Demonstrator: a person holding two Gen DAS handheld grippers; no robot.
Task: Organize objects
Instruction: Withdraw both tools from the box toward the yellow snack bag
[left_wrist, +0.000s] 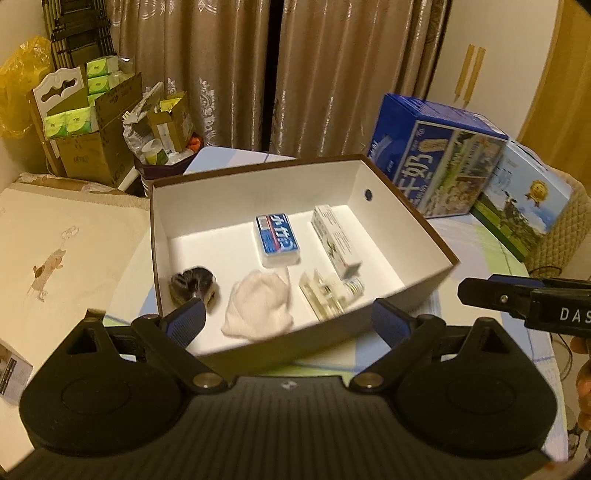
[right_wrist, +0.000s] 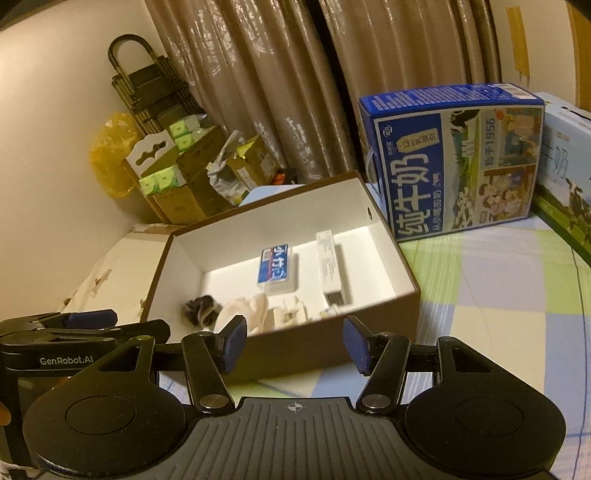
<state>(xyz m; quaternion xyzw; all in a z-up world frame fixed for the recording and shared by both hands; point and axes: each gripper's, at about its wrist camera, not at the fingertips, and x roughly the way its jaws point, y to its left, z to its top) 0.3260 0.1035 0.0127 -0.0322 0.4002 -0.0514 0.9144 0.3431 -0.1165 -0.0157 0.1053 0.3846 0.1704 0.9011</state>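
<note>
Hovering before the open box (left_wrist: 406, 236), both the left tongs (left_wrist: 288, 321) and the right tongs (right_wrist: 295, 343) are wide and hold nothing. Inside lie a blue pack (left_wrist: 277, 240), a white cloth (left_wrist: 258, 310) and a long carton (left_wrist: 334, 240). The sorting seems nearly finished; the next move probably needs another loose object.

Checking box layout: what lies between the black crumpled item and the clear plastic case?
A white crumpled cloth lies between the black crumpled item and the clear plastic case; left wrist view.

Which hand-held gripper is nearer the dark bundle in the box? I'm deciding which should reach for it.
Left. The left hand-held gripper, open, hovers at the box's near wall, one finger beside the dark bundle. The right hand-held gripper, open, sits back from the box.
</note>
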